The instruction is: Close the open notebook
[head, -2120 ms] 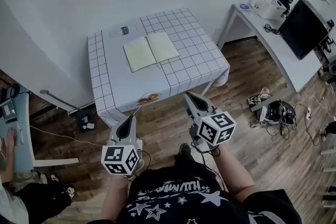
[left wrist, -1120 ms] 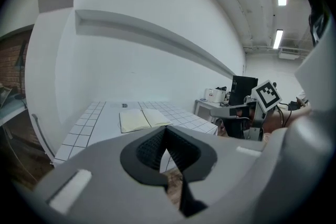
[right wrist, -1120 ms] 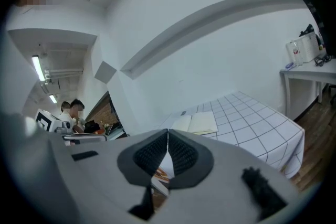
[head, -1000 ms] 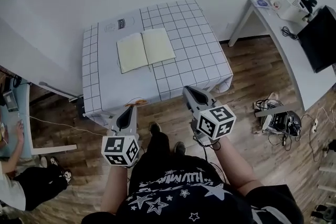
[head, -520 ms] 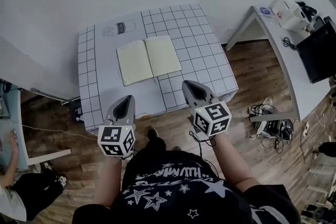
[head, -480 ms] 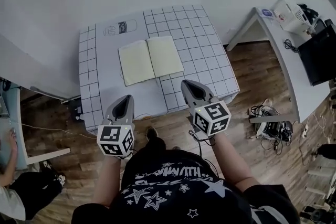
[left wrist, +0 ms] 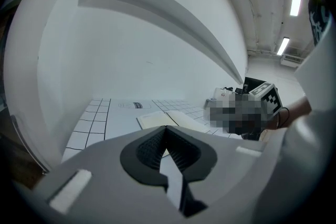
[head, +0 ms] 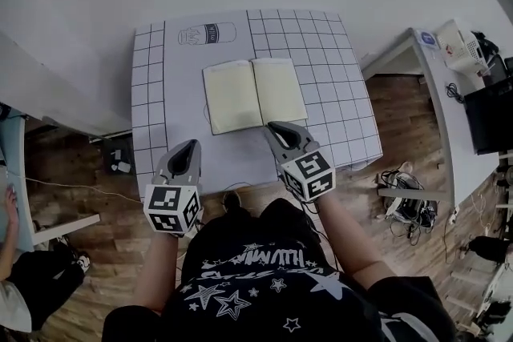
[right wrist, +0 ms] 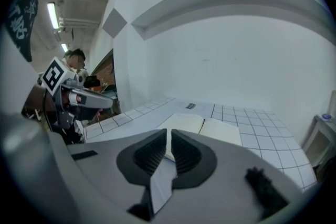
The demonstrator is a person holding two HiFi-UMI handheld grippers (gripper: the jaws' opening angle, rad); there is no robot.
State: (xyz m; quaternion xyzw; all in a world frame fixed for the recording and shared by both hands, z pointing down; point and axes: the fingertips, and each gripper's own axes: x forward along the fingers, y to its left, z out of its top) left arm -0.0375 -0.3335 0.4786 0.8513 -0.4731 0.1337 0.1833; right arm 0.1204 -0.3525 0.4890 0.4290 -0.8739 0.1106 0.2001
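An open notebook [head: 255,94] with blank cream pages lies flat in the middle of a table [head: 152,92] covered by a white grid-pattern cloth. It also shows ahead of the jaws as the notebook [left wrist: 167,119] and the notebook [right wrist: 206,125]. My right gripper [head: 275,126] is shut and empty, its tip over the near edge of the right page; I cannot tell whether it touches. My left gripper [head: 190,145] is shut and empty, over the table's near edge to the left of the book. The left gripper [left wrist: 166,131] and the right gripper [right wrist: 169,134] show their pads together.
A can drawing [head: 207,34] is printed on the cloth behind the book. A white desk [head: 437,84] with small devices and a dark monitor [head: 490,118] stands at the right. Cables and gear [head: 405,208] lie on the wood floor. Another person [head: 10,252] is at the left edge.
Both grippers have moved forward from over the floor to the table's near edge. The right one has rolled and now reaches the notebook's near edge. The notebook has not moved.
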